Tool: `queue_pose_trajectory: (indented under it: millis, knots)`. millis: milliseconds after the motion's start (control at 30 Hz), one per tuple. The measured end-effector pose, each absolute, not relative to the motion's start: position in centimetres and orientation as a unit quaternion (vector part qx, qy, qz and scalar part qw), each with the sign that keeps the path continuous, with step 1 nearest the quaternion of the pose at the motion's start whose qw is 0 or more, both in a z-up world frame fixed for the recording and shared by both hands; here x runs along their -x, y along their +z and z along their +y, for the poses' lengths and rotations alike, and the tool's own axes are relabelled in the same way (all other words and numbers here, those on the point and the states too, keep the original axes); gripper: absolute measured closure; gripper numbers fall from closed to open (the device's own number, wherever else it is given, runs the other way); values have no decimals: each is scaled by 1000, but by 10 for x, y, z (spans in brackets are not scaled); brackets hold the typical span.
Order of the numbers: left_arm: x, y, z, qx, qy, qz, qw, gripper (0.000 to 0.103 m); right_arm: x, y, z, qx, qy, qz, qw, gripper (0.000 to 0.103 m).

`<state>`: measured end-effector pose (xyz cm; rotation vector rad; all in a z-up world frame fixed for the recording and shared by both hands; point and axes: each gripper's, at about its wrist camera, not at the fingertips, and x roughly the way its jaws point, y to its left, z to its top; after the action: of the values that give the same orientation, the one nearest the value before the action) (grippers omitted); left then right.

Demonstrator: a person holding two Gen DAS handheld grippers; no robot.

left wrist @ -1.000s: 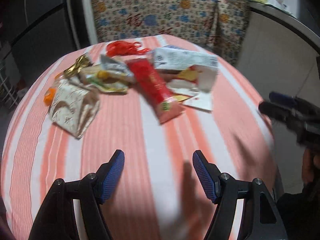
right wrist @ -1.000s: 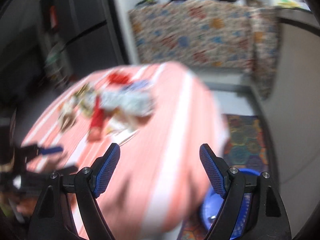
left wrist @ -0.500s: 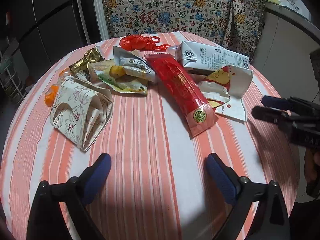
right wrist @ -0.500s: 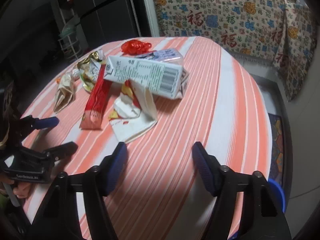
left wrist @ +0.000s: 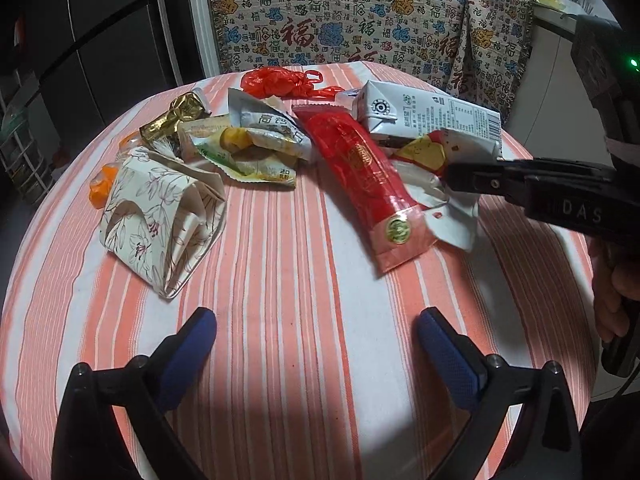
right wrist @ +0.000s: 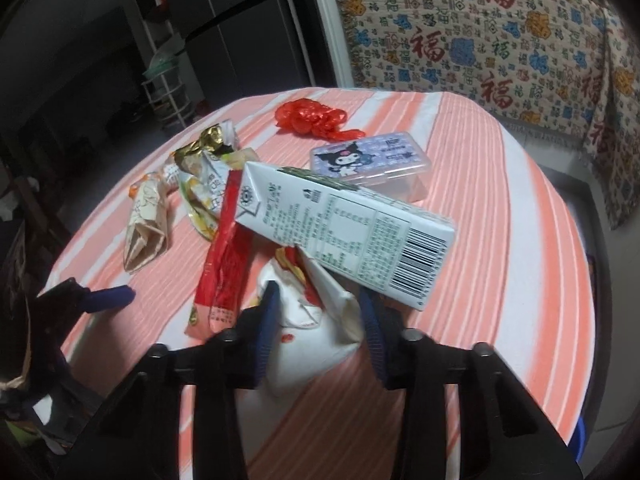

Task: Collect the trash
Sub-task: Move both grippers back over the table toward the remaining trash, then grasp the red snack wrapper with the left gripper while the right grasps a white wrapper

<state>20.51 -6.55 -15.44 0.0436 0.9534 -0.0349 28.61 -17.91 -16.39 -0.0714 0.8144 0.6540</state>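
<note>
Trash in a loose pile on the far half of the orange-and-white striped counter (left wrist: 304, 320).

Right hand-held gripper (right wrist: 320, 320) has just been closing and now clamps the crumpled white paper wrapper (right wrist: 304, 344) at the pile's near right edge, beneath the white milk carton (right wrist: 352, 236), probably because that edge piece is easiest to reach. Left hand-held gripper (left wrist: 316, 344) has just been opening; its jaws stand wide apart, empty, over bare cloth near the folded floral paper box (left wrist: 160, 220).

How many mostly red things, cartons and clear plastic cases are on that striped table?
Red things: 2, the red plastic bag and the red packet
Cartons: 1, the milk carton
Clear cases: 1, the cartoon-printed case
Total: 4
</note>
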Motion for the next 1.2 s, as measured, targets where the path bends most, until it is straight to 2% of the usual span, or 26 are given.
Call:
queue_pose_trajectory:
  millis: [100,333,533,633,667,733,767,1033,1133,1167,1200]
  knots:
    - [-205,-154,-66,-21,-17,459,888,0,-272,-164,-180,56,308,397,863,95]
    - [-206,-145,-64,18,-47,450,892,2,-236,-170,-208,67,276,389,876,95]
    - [-237,-126,-77,44,-62,439,896,3,-224,-170,-224,59,269,385,881,95]
    - [-258,-134,-83,32,-43,457,888,20,-225,-166,-228,51,270,382,882,95]
    - [-263,-139,-83,36,-40,466,883,37,-227,-165,-230,44,273,382,882,95]
    - [-266,-142,-83,33,-31,465,884,55,-230,-164,-231,34,275,383,881,95]
    - [-266,-141,-82,30,-33,464,885,79,-230,-164,-231,32,276,383,881,95]
    - [-216,-137,-73,29,-69,485,871,79,-234,-165,-228,28,287,390,874,92]
    - [-199,-138,-74,22,-79,490,868,74,-235,-166,-227,26,290,395,871,89]
    - [-198,-138,-76,18,-82,492,867,69,-236,-166,-227,25,290,397,870,86]
    - [-198,-137,-78,14,-88,494,865,61,-236,-167,-226,24,291,399,869,79]
